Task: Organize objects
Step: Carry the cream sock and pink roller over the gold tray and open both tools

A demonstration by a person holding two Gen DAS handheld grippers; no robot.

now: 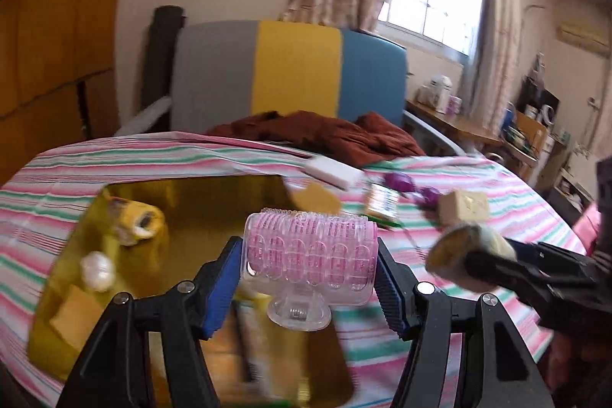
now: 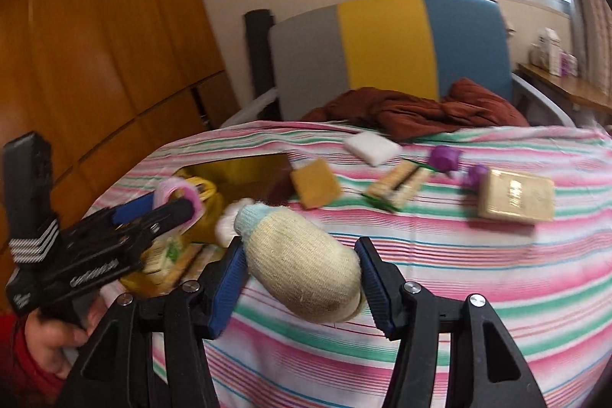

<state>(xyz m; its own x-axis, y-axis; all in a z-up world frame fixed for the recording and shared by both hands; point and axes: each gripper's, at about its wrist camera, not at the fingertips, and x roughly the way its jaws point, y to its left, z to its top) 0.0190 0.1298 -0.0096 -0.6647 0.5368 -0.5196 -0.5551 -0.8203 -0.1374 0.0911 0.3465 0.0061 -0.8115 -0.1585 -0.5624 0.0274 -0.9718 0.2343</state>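
Left gripper (image 1: pixel 310 278): jaws are clamping a pink hair roller (image 1: pixel 310 257) end to end, carrying it above the yellow tray (image 1: pixel 214 201); it is blocking part of the tray's floor from sight.
Right gripper (image 2: pixel 300 274): jaws are squeezing a rolled cream sock (image 2: pixel 302 262), hanging it over the striped cloth (image 2: pixel 459 274) just beside the tray's near edge.
Worktop: the pink, green and white striped cloth is covering it; the tray is sitting on the left part.
In the tray: a yellow roll (image 1: pixel 141 222), a white ball (image 1: pixel 97 270) and a tan pad (image 1: pixel 74 316) are lying along its left side.
Still out on the cloth: a white sponge (image 1: pixel 332 171), a tan sponge (image 2: pixel 315 188) at the tray's far corner, a packet of biscuits (image 2: pixel 397 188), two purple pieces (image 2: pixel 443 157) and a beige soap block (image 2: pixel 516 197) are sitting spread out to the right, well apart from both grippers.
Behind: a rust-brown cloth (image 2: pixel 413 111) is bunching at the far edge, in front of a grey, yellow and blue panel (image 2: pixel 386 44).
Left view only: it is looking down into the tray, and is catching the right gripper coming in from the right with the sock's end facing the lens.
Right view only: it is showing the person's hand (image 2: pixel 53 339) in a red sleeve gripping the left gripper's handle, the roller seen end-on, and the wooden wardrobe (image 2: pixel 95 44) at the left.
Blur: both views are smearing, so labels are unreadable.
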